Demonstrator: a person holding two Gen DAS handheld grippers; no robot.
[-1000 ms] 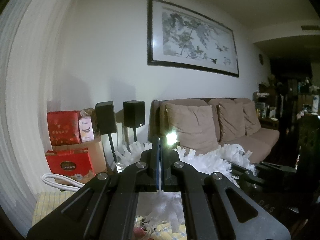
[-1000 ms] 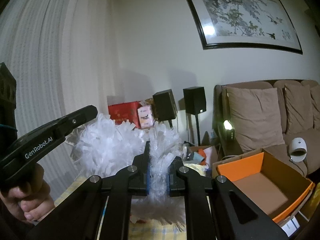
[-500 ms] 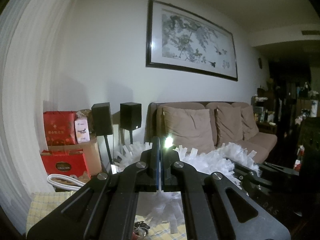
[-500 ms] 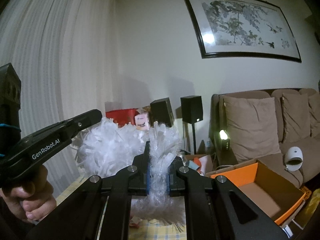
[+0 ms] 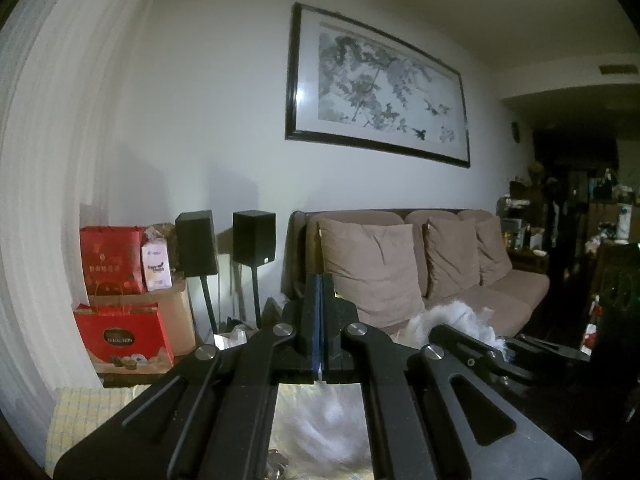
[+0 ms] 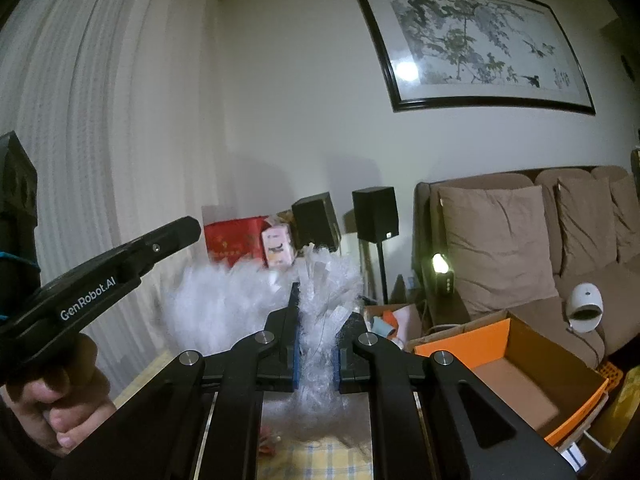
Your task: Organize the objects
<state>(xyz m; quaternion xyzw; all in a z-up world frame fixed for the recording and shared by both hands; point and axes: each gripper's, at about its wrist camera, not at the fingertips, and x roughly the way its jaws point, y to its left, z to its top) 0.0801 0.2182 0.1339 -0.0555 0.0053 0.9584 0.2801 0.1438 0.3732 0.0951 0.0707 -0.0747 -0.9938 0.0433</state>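
A: Right wrist view showed the right gripper [image 6: 316, 344] clamped on a white shredded pom-pom [image 6: 320, 300], held up just ahead of its pads.

B: And the left gripper [image 5: 320, 320]?

A: Pressed fully together; white strands hung beneath it, though whether they were pinched I couldn't tell.

B: Advice?

A: Probably keep both grips firm and move together, so loose strips wouldn't tear or shed.

B: Surroundings?

A: An orange box [image 6: 508, 364] sat open, right of the right gripper. Speakers [image 6: 374, 214] and a sofa [image 6: 520, 240] stood beyond; small clutter lay on the checked bench [image 6: 320, 460] below.
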